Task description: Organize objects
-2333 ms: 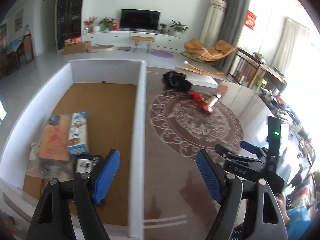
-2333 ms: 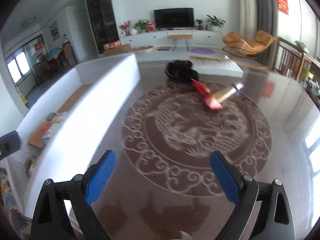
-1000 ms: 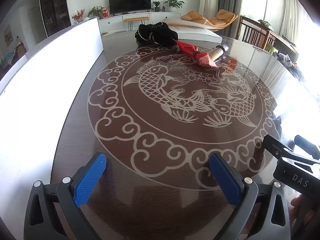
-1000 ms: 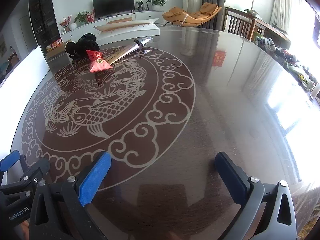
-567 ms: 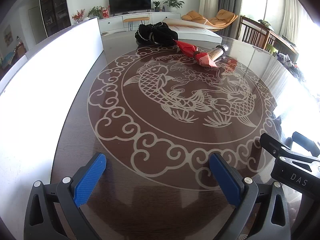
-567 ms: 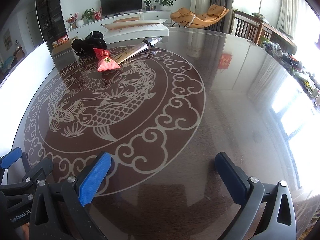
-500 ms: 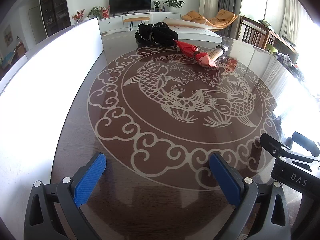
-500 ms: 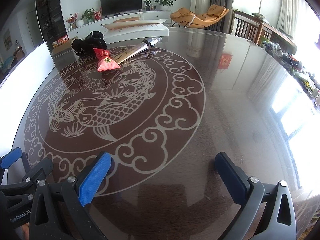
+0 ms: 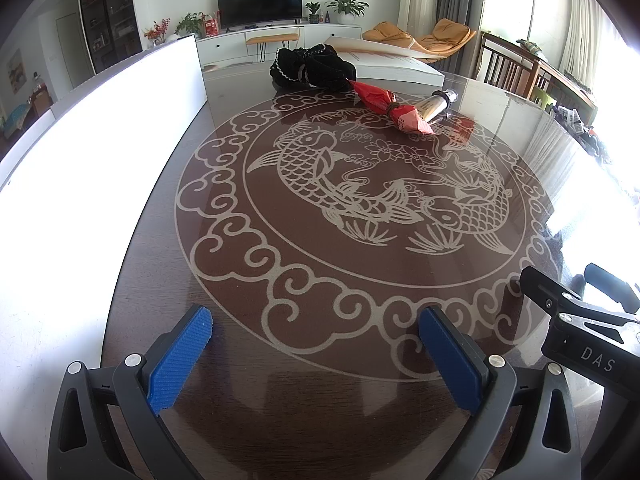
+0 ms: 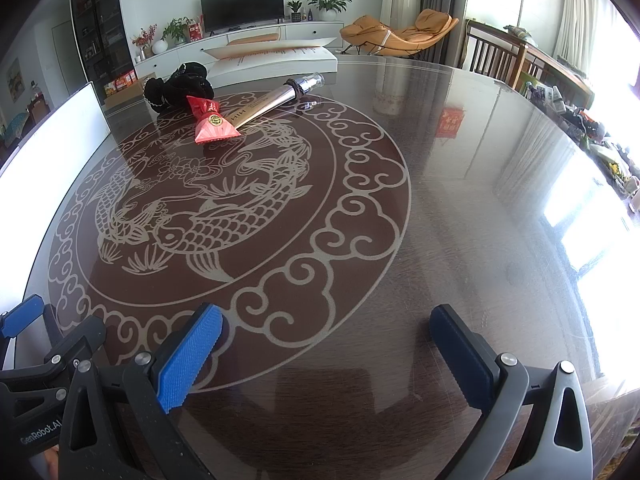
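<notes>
Both tongs, left tongs (image 9: 316, 354) & right tongs (image 10: 332, 354), spread wide w/ nothing held, low over near tabletop (image 10: 460, 184); red packet (image 10: 210, 122), silver tube (image 10: 266, 104) (long axis diagonal) & black cloth (image 10: 178, 90) lie far side, ahead-left of right tongs, roughly straight ahead of left.

A home living room: television (image 9: 259, 3), orange lounge chair (image 10: 400, 32), potted plants (image 10: 329, 0).

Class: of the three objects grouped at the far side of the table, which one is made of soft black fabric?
The black fabric bundle, farthest back; the red packet and silver tube lie in front of it.
</notes>
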The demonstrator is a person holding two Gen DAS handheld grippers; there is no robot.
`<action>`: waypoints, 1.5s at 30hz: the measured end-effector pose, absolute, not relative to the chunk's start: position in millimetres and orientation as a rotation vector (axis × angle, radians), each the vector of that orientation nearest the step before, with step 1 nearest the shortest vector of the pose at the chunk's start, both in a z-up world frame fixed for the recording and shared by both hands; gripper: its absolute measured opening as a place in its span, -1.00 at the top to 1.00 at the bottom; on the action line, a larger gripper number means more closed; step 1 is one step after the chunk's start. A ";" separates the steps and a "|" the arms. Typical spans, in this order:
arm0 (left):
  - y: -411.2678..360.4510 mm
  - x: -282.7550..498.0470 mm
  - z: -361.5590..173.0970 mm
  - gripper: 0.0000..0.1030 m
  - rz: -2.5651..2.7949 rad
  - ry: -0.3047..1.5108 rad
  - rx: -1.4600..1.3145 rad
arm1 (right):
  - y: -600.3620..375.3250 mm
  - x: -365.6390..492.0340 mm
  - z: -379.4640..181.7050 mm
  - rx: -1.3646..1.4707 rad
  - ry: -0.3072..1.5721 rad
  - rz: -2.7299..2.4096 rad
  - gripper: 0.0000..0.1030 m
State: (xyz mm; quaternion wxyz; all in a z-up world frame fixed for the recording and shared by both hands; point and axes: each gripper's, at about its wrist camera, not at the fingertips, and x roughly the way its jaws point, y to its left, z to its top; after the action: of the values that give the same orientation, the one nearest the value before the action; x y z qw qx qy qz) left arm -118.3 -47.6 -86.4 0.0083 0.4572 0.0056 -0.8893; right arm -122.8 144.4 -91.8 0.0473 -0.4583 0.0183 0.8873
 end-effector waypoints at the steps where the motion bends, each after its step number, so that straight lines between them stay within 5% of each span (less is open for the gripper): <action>1: -47.6 -118.1 -86.3 -1.00 -2.779 0.018 1.429 | 144.2 -123.0 -92.1 -1.398 0.056 2.707 -1.00; 39: -46.4 -118.7 -85.8 -1.00 -2.772 0.005 1.460 | 144.4 -123.0 -91.8 -1.399 0.056 2.707 -1.00; 45: -63.6 -146.9 -56.3 -1.00 -2.684 0.266 1.430 | 144.3 -123.3 -92.2 -1.399 0.056 2.707 -1.00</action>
State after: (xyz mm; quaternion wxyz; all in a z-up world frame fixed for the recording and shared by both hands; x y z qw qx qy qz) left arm -146.9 -63.6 -56.3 0.0442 0.4680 0.0871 -0.8783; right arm -123.3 144.3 -92.2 0.0470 -0.4585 0.0183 0.8872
